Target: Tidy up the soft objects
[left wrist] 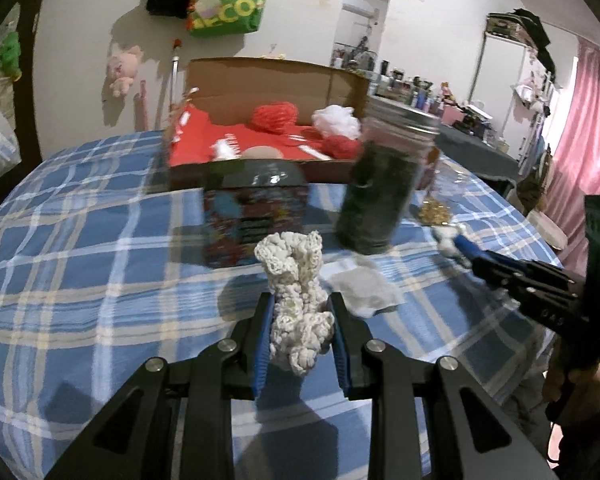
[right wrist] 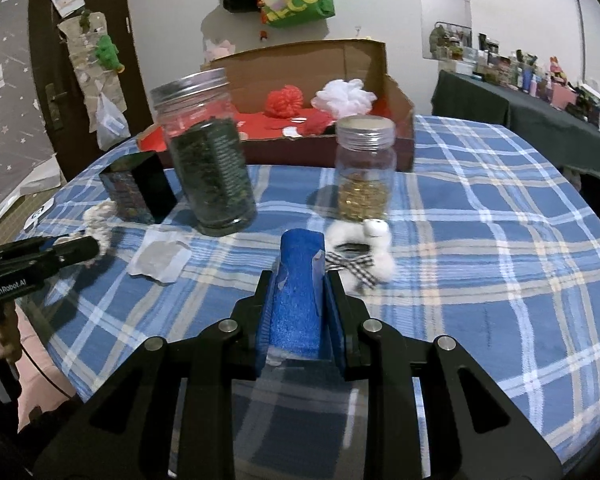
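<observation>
My left gripper (left wrist: 301, 300) is shut on a cream crocheted piece (left wrist: 296, 272), which sticks up between the blue pads above the checked tablecloth. The right gripper (right wrist: 300, 278) is shut on a blue foam block (right wrist: 300, 300). Just beyond the block, a fluffy white soft toy with a gingham bow (right wrist: 373, 254) lies on the cloth. At the back stands an open cardboard box (right wrist: 300, 64) with red lining, holding a red yarn ball (right wrist: 284, 99) and a white pouf (right wrist: 345, 96). Each gripper also shows at the edge of the other's view.
A tall jar of dark contents (right wrist: 212, 168), a smaller jar of gold bits (right wrist: 365, 172) and a dark printed tin (right wrist: 140, 192) stand between me and the box. A flat white pad (right wrist: 160, 260) lies near them. A cluttered side table (right wrist: 539, 116) is on the right.
</observation>
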